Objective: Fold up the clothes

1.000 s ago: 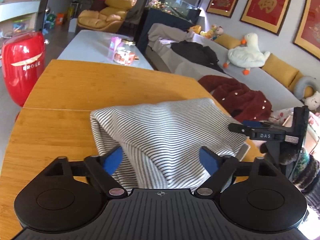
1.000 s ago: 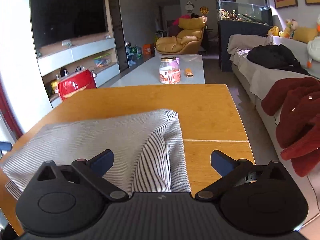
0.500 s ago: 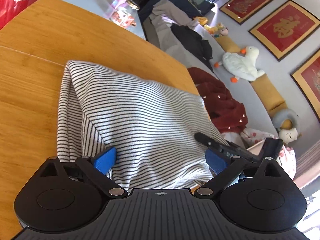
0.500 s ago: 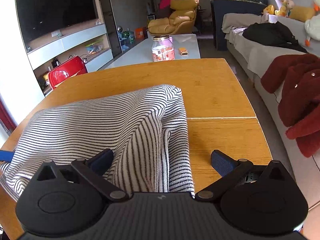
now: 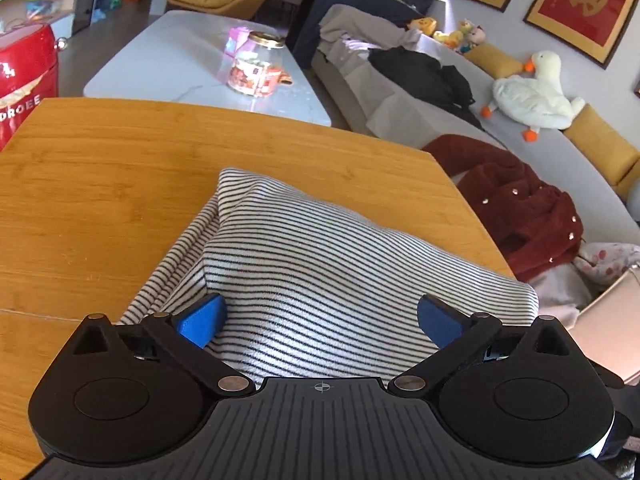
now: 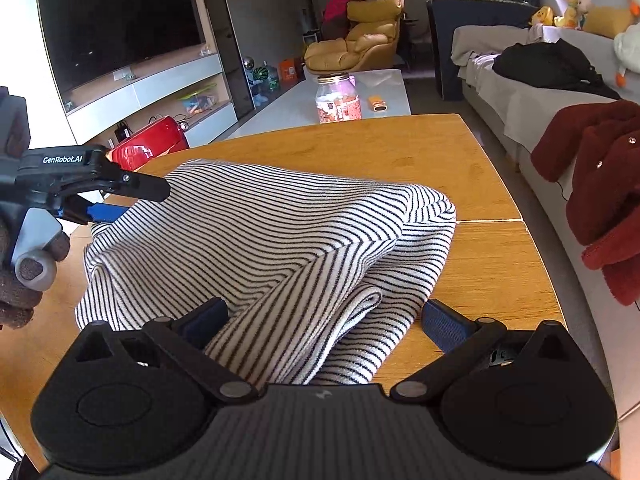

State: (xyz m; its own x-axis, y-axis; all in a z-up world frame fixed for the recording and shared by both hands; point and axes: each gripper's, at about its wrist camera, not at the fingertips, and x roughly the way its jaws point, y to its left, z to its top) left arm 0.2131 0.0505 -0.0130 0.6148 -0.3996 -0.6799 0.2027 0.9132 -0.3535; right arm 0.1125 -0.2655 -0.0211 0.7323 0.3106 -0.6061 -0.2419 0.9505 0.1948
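A black-and-white striped garment lies folded in a soft heap on the wooden table. My left gripper is open, low over the garment's near edge, and the cloth spreads between its blue pads. My right gripper is also open, with a doubled fold of the striped garment lying between its fingers. In the right wrist view the left gripper reaches in from the left at the garment's far corner, held by a gloved hand.
The table's right edge borders a grey sofa carrying a red fleece coat, a black garment and a plush goose. Beyond stand a white coffee table with a jar and a red appliance. A person is by the yellow armchair.
Both grippers stayed open. The left wrist view swung over the garment and back. The right gripper has left the left view, and the left gripper has entered the right view.
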